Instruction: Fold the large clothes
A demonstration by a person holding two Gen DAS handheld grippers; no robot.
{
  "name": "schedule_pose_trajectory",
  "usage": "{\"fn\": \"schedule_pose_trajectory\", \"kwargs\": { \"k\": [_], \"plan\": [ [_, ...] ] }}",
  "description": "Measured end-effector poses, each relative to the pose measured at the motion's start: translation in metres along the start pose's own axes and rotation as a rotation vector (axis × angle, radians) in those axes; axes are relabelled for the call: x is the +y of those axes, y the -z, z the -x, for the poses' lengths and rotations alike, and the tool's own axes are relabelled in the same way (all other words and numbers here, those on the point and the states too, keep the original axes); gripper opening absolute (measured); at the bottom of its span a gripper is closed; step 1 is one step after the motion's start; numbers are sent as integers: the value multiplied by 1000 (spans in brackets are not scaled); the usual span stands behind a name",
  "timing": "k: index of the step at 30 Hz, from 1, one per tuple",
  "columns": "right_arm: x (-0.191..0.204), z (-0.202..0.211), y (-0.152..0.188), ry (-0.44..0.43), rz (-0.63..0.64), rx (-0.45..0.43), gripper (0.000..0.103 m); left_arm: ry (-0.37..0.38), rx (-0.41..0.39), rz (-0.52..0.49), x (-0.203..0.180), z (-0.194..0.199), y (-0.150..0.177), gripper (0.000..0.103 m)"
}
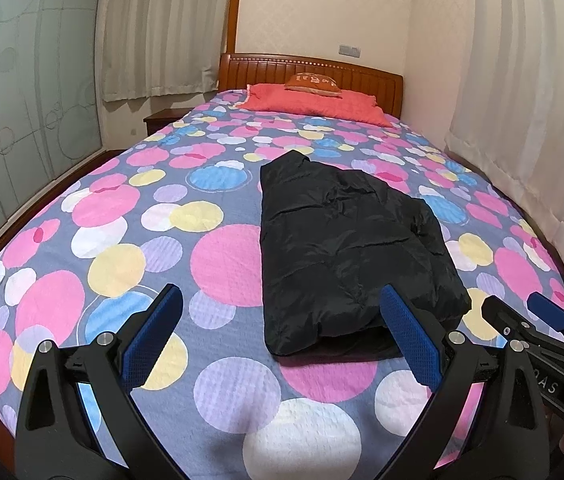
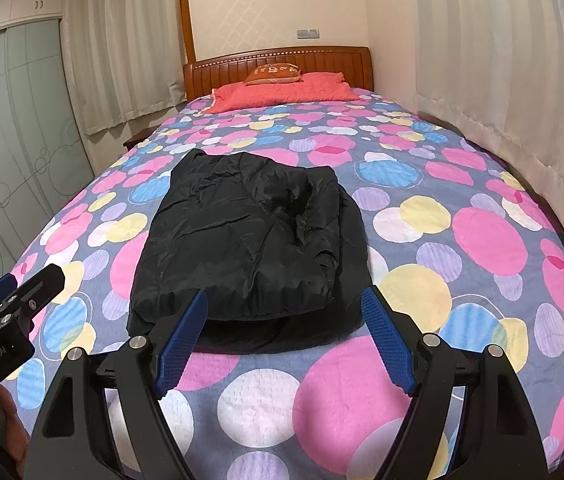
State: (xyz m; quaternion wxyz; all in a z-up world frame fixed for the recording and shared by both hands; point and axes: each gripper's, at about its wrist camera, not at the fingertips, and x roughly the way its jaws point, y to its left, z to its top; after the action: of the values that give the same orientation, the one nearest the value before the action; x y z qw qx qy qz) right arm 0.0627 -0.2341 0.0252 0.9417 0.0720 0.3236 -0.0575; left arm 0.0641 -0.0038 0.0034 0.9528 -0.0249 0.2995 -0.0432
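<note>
The black padded jacket (image 1: 345, 248) lies on the bed (image 1: 218, 264), already gathered into a compact, roughly rectangular bundle with its layers stacked; a thin lower layer peeks out along the near edge. In the left wrist view it sits at about one o'clock from the left gripper (image 1: 282, 332), whose jaws stand spread wide with nothing between them; the bundle's near corner is just behind the right-hand pad. In the right wrist view the jacket is at twelve o'clock, straight ahead of the right gripper (image 2: 283, 330), whose jaws are likewise spread and empty, framing the near hem without pressing on it. Each gripper shows at the other's edge: the right one at four o'clock in the left view, the left one at eight o'clock in the right view.

Judging by how things lie, the folding looks close to done, and this is a pause to check the bundle or ready a last fold. If another fold is wanted, the next move calls for both grippers to go forward and down to the near hem, pinch all layers together, and carry it toward the pillow (image 2: 282, 92) at twelve o'clock, keeping the slippery fabric from sliding apart.
</note>
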Motion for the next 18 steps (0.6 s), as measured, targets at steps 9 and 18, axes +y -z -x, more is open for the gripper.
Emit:
{"fn": "schedule_pose_trajectory", "kwargs": {
  "k": [9, 18],
  "plan": [
    [0, 0, 0, 1, 0, 0, 78, -3, -30, -50, -8, 4, -7, 99],
    [1, -1, 3, 1, -1, 6, 78, 7, -39, -76, -14, 3, -6, 99]
  ]
}}
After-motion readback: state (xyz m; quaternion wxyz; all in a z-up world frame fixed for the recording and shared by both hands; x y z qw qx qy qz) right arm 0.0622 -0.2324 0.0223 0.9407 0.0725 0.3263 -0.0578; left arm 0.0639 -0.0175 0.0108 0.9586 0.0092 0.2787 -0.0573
